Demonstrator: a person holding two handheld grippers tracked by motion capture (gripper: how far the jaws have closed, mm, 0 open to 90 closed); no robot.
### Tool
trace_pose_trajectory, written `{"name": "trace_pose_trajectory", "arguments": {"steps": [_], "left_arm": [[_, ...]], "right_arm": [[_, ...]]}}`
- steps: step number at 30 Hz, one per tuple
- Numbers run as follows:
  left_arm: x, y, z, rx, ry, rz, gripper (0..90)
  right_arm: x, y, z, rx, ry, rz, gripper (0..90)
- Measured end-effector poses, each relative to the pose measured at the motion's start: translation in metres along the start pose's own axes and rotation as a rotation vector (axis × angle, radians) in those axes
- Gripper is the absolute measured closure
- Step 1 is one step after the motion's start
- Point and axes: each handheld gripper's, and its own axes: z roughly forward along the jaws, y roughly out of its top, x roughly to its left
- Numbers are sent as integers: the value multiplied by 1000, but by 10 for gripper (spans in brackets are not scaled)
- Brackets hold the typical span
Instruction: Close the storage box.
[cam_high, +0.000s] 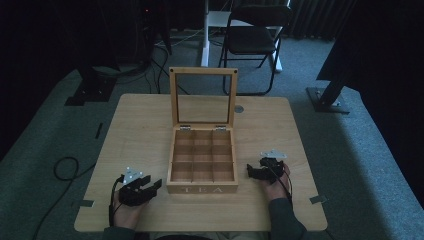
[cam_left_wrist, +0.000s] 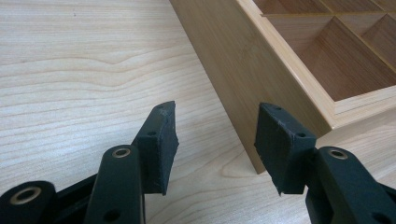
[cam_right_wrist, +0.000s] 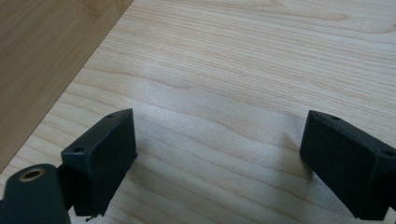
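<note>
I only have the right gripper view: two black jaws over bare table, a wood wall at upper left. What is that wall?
Observer: It is the side of the tea box, "TEA" lettered on its front; the right gripper sits just right of it on the table.
Operator: Lid open or shut?
Observer: Open. The glass-paned lid stands upright on the back hinges.
Operator: Anything inside?
Observer: The compartments look bare, as far as the high view shows.
Operator: Where is the other gripper?
Observer: The left gripper is at the box's front left corner, jaws open, nothing between them.
</note>
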Motion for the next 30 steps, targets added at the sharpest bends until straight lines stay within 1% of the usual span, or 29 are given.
{"name": "trace_pose_trajectory", "arguments": {"steps": [3, 4, 9, 10, 12, 15, 18, 19, 20, 21, 22, 24, 25, 26, 29, 30], "left_arm": [[0, 0, -1, -2, 1, -3, 488], [1, 0, -1, -4, 2, -4, 482], [1, 0, -1, -4, 1, -5, 482], [1, 0, -1, -3, 1, -3, 483], [1, 0, -1, -1, 2, -5, 482], [1, 0, 0, 1, 6, -5, 482], [1, 0, 0, 2, 7, -6, 482], [2, 0, 0, 2, 7, -5, 482], [2, 0, 0, 1, 8, -6, 482], [2, 0, 0, 0, 7, -7, 482], [2, 0, 0, 0, 7, -8, 482], [3, 0, -1, 0, 9, -10, 483], [4, 0, 0, 1, 10, -11, 482], [4, 0, 0, 2, 10, -12, 483], [4, 0, -1, 3, 8, -12, 483], [4, 0, -1, 4, 9, -12, 483]], "right_arm": [[2, 0, 0, 1, -13, 13, 112], [4, -1, -1, -7, -18, 16, 147], [5, -1, -2, -8, -10, 11, 170], [4, -1, -2, -7, -7, 7, 195], [3, 1, -4, 1, -2, 3, 220], [3, 3, -4, 22, -4, 2, 218], [4, 6, -3, 44, 7, -4, 207], [4, 7, -3, 52, 8, -8, 230], [4, 8, -4, 60, 8, -7, 293], [4, 10, -5, 68, 9, -6, 337], [4, 11, -6, 74, 20, -4, 354], [5, 12, -8, 78, 88, 10, 418], [7, 13, -8, 81, 111, 6, 428], [9, 14, -10, 80, 116, -10, 433], [13, 18, -15, 68, 125, -27, 454], [14, 20, -17, 69, 131, -42, 452]]}}
